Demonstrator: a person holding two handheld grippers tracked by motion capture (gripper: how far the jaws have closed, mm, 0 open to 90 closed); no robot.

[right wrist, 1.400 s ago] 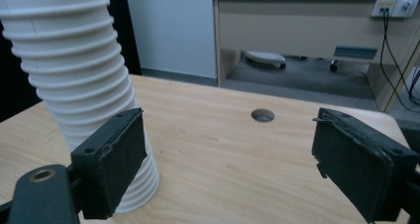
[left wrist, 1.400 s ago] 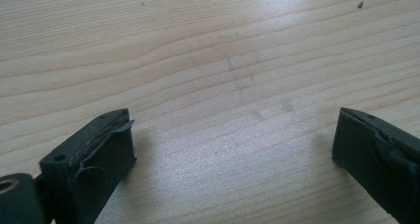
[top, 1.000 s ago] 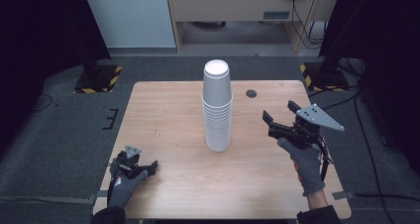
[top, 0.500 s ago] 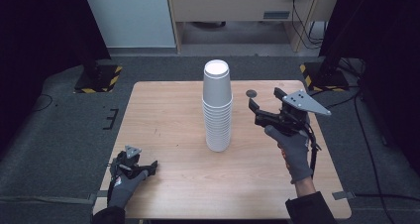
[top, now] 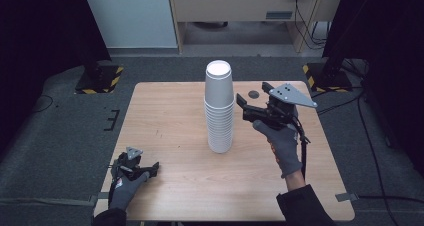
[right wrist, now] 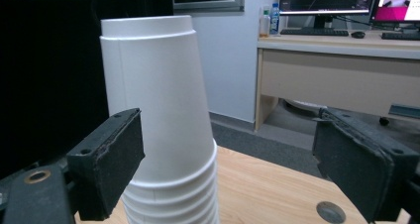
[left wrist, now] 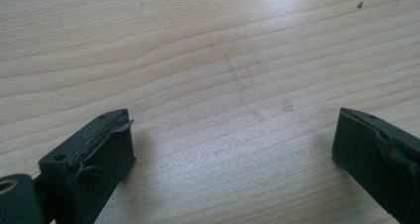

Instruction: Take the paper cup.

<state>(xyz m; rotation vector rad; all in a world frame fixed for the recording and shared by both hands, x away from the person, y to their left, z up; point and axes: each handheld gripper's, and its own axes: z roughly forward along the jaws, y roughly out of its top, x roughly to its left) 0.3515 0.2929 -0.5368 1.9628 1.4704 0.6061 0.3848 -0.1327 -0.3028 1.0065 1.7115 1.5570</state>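
right gripper (top: 244, 107) jaws wide, beside cup stack (top: 219, 108) | left gripper (top: 145, 169) jaws wide, on table (top: 170, 106) | dark disc (top: 254, 94) behind | no writing legible

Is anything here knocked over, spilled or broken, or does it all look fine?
Nothing stands out. The stack of white cups stands upright on the wooden table, with no spill around it. The right gripper is open beside the stack, not touching it; the left gripper rests open near the table's front edge.

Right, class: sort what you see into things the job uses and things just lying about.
In use:
- stack of white cups
- right claw, open, beside the stack
- table

Lying about:
- dark disc on the table
- left claw, open, resting on the table
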